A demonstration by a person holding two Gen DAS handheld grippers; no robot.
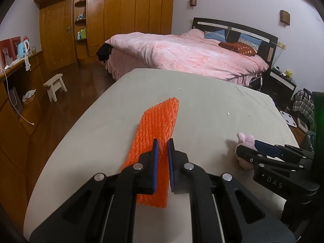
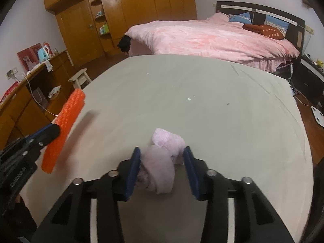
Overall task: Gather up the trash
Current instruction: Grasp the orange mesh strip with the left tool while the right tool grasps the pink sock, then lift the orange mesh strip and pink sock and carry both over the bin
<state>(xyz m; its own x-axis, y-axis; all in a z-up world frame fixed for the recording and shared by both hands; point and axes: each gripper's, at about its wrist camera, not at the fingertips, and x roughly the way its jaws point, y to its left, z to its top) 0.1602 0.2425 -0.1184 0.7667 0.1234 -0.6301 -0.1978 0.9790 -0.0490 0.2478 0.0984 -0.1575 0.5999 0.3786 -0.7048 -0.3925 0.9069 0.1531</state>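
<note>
An orange bubble-wrap strip (image 1: 160, 125) is clamped between my left gripper's (image 1: 162, 144) blue pads and held above the beige table (image 1: 202, 109); it also shows in the right wrist view (image 2: 66, 121), lifted off the surface. My right gripper (image 2: 162, 160) is open, its pads either side of a crumpled pale pink wad (image 2: 162, 162) lying on the table (image 2: 202, 93). The left wrist view shows the right gripper (image 1: 253, 149) at that pink wad (image 1: 246, 139). Tiny white scraps (image 2: 188, 99) lie further out.
A bed with a pink quilt (image 1: 192, 54) stands behind the table. A wooden wardrobe (image 1: 113, 16) fills the back wall. A small white stool (image 1: 55, 86) and a low wooden cabinet (image 1: 18, 101) are on the left. A dark nightstand (image 1: 281, 85) is at the right.
</note>
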